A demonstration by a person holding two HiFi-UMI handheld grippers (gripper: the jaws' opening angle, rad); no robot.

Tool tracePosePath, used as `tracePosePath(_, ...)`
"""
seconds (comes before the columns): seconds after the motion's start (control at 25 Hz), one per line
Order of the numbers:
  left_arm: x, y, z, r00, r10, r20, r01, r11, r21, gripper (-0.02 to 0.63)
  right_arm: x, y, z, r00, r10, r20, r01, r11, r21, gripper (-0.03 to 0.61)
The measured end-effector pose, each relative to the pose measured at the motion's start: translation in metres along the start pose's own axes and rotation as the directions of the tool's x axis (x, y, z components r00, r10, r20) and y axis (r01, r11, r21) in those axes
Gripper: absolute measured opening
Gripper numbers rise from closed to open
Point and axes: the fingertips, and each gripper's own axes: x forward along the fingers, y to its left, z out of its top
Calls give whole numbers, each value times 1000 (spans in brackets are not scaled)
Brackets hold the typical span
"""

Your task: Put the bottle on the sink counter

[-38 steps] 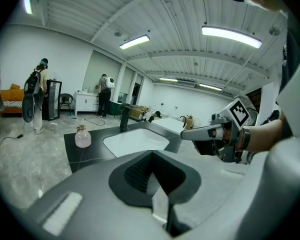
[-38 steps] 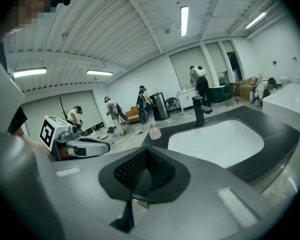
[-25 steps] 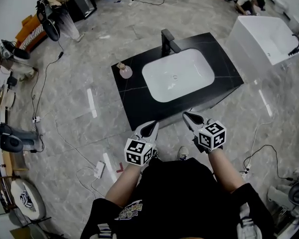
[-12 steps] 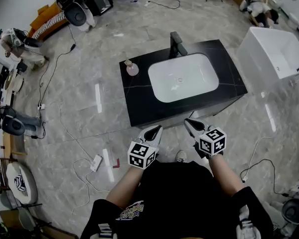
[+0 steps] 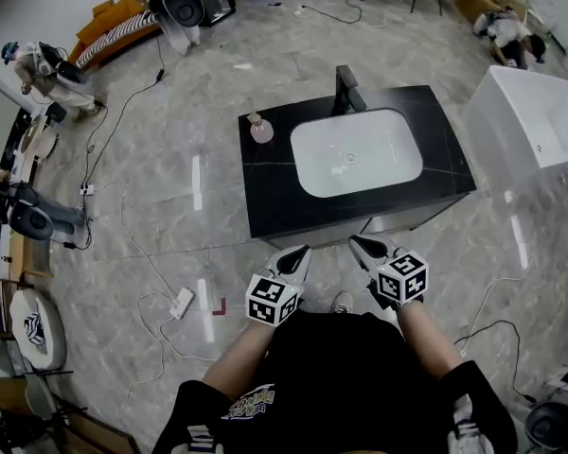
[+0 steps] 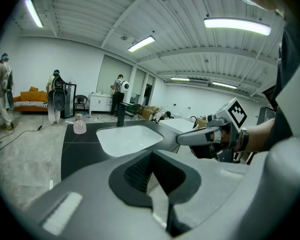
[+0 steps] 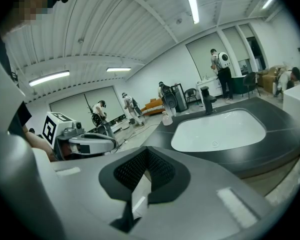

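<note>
A small clear pinkish bottle (image 5: 261,129) with a tan cap stands upright on the far left corner of the black sink counter (image 5: 275,197), left of the white basin (image 5: 355,152) and black faucet (image 5: 344,88). Both grippers hang in front of the counter's near edge, well short of the bottle. My left gripper (image 5: 296,253) is shut and holds nothing. My right gripper (image 5: 358,244) is likewise shut and empty. The left gripper view shows the bottle (image 6: 79,125) far off, with the right gripper (image 6: 210,135) alongside. The right gripper view shows the bottle (image 7: 167,118) beyond the basin (image 7: 220,130).
A white bathtub (image 5: 540,130) stands to the right of the counter. Cables and a power strip (image 5: 182,302) lie on the marble floor at the left. Equipment and an orange sofa (image 5: 114,22) line the far left; people stand at the back.
The counter now sits farther from the grippers and higher in the head view, as if the person has stepped back. Both grippers stay shut near the body. The bottle has not moved.
</note>
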Motion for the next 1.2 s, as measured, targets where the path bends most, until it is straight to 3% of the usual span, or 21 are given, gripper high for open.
tracePosePath(0.76, 9, -5, 7, 999, 38, 15, -38, 999, 8, 0, -13, -15, -6, 1000, 16, -11, -16, 1000, -14, 26)
tracePosePath(1.2, 19, -9, 8, 1000, 18, -4, -18, 1000, 20, 0, -14, -23, -5, 1000, 7, -9, -7, 1000, -4, 26)
